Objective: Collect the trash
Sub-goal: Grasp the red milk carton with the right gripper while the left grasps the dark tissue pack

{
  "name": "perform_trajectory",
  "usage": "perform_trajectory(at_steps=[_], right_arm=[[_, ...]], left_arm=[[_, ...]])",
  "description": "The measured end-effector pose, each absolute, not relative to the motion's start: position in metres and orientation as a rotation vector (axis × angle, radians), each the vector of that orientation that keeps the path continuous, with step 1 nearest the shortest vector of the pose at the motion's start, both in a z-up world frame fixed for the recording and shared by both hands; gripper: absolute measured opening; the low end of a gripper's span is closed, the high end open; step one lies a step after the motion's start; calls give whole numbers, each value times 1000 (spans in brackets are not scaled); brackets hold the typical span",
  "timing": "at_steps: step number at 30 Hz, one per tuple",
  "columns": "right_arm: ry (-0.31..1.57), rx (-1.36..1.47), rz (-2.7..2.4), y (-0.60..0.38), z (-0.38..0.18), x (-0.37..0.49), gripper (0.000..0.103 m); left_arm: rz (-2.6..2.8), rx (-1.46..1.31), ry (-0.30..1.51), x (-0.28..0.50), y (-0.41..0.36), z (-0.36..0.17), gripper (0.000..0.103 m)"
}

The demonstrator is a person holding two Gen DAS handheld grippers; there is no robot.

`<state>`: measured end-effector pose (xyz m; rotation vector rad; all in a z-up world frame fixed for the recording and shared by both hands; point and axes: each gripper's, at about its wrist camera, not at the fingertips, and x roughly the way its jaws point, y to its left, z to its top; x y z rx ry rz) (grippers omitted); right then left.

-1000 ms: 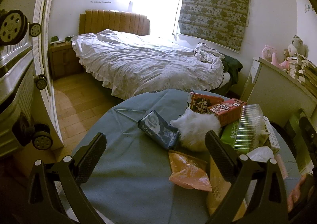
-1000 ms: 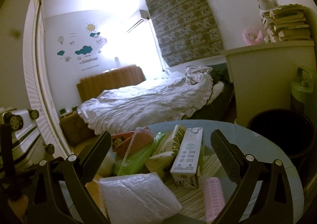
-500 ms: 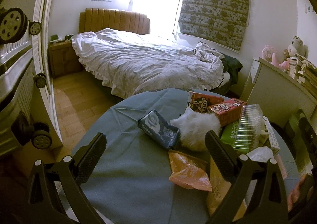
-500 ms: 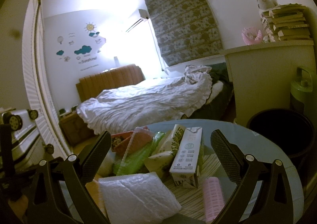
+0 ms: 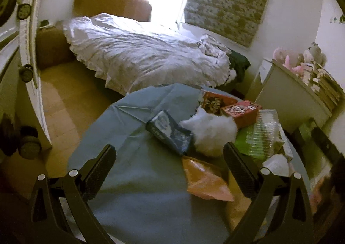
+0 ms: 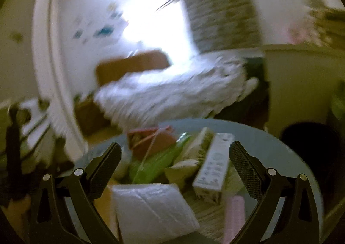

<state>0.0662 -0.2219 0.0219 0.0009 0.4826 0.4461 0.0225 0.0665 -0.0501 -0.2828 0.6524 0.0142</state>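
Trash heap: a loose pile on the right half of the round table with a grey-blue cloth [image 5: 133, 179], ahead of both tools.
Orange wrapper: the crinkled orange plastic wrapper [image 5: 204, 179] lies flat between the left gripper [image 5: 169, 164] fingers, nearer the right-hand one, touching neither.
Dark packet: the glossy dark blue foil packet [image 5: 170, 132] sits just beyond the wrapper, its far end against the fluffy white ball of fur-like stuff [image 5: 213, 132].
Boxes: a red printed cardboard carton [image 5: 241, 112] and a second reddish box [image 5: 213, 99] rest behind the fluff.
Clear tray: a ribbed transparent plastic tray [image 5: 267, 132] lies over a bright green wrapper [image 5: 245, 138], right of the fluff.
Bubble mailer: a white padded bubble-wrap pouch [image 6: 153, 211] lies between the right gripper [image 6: 174, 166] fingers, low in that view (which is smeared by motion blur).
Milk carton: a tall white paper drink carton [image 6: 213, 164] lies just inside the right-hand finger, not touched.
Pink roll: a soft pink ribbed cylinder [image 6: 234, 216] sits beside the carton's near end.
Left tool: jaws spread wide, holding nothing.
Right tool: jaws spread wide, holding nothing.
Bin: a dark round bin [image 6: 310, 142] stands beyond the table's right edge.
Room: an unmade bed with rumpled white bedding [image 5: 146, 58] behind.
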Motion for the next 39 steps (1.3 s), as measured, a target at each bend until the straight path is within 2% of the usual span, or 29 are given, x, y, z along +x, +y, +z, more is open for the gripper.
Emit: perform_trajectory(at_steps=[4, 6, 7, 9, 12, 16, 18, 23, 25, 26, 27, 28, 33, 39], right_arm=[[539, -278, 550, -182, 48, 96, 98], [584, -389, 616, -158, 55, 117, 98], [616, -445, 640, -144, 57, 129, 95], [661, -528, 684, -122, 56, 149, 86], [755, -691, 748, -85, 40, 188, 68], [882, -854, 845, -45, 9, 222, 67], [956, -891, 898, -33, -5, 233, 67], [1138, -932, 971, -16, -39, 256, 67], [1187, -910, 989, -13, -44, 257, 60], [1185, -912, 1002, -11, -43, 255, 54], [1172, -915, 1013, -9, -41, 250, 41], [1152, -914, 1014, -10, -37, 245, 33], [1027, -824, 1009, -24, 1, 227, 33], [810, -485, 961, -70, 80, 204, 33]], left_arm=[[-50, -253, 720, 49, 76, -53, 98], [-77, -230, 759, 65, 76, -54, 93], [-89, -230, 772, 72, 77, -55, 90], [-106, -247, 802, 85, 78, -58, 73], [-120, -289, 866, 104, 79, -69, 62], [-132, -335, 895, 113, 83, -78, 60], [-146, -347, 903, 115, 84, -81, 50], [-163, -390, 917, 116, 91, -83, 36], [-174, -412, 920, 117, 93, -83, 33], [-188, -429, 923, 116, 95, -84, 31], [-199, -445, 924, 115, 95, -84, 30], [-206, -457, 923, 113, 96, -85, 29], [-219, -475, 884, 101, 94, -79, 23], [-208, -455, 796, 80, 95, -49, 20]])
